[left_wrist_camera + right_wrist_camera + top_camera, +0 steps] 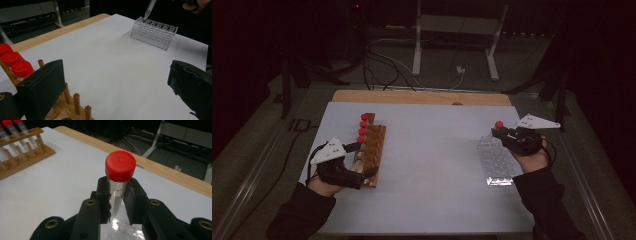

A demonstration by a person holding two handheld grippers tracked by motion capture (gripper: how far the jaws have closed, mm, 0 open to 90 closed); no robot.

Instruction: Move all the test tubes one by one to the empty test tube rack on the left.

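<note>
Black grippers, seemingly brass-ringed screw holes; dark sleeves.

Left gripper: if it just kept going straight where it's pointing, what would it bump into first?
Probably nothing soon: the open left gripper points across bare white table. The clear rack sits farther off, slightly right, though depth is unclear.

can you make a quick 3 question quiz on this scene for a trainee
1. True or false: the right gripper is shut on a red-capped tube.
2. The held tube's tip is over which rack? A) wooden rack B) clear rack C) neither
3. Fill in: the left gripper has its jaws ____ beside the wooden rack.

Key
1. True; the jaws clamp it just under the cap.
2. B; the left gripper view shows the tip at the far corner of the clear rack.
3. Open; nothing is between them.
</note>
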